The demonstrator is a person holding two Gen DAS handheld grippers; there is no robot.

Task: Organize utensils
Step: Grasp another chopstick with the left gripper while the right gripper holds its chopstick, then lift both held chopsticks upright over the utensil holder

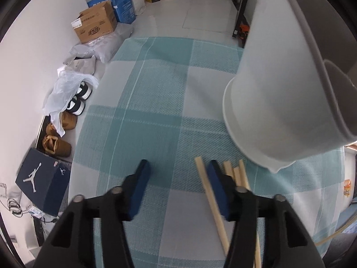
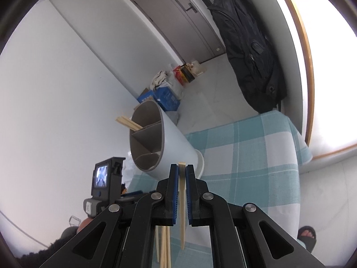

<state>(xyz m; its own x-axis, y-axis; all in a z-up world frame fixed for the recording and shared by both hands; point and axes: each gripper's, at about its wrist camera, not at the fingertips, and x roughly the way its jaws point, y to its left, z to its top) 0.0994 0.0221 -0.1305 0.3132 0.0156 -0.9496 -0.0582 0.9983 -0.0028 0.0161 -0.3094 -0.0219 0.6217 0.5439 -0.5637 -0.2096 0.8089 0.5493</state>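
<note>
while my right gripper (image 2: 182,174) clamps a single wooden chopstick (image 2: 182,201) between its blue pads (image 2: 174,192), the stick stands roughly upright with its square end poking just above the fingertips. ahead of it the grey utensil holder (image 2: 169,143) sits on the teal checked cloth (image 2: 245,167), looking tilted in this view, its divided mouth facing my camera. a pair of chopsticks (image 2: 129,122) already sticks out of the far compartment. loose chopsticks (image 2: 164,248) lie on the cloth below my right gripper.

left gripper (image 1: 178,167) hangs wide apart over the cloth (image 1: 156,111), gripping nothing. more chopsticks (image 1: 214,201) lie under and beside its right finger (image 1: 217,185), touching the cloth. holder (image 1: 279,100) looms close at upper right. cardboard box (image 1: 96,22) and shoe box (image 1: 42,181) sit on the floor past the table edge.
</note>
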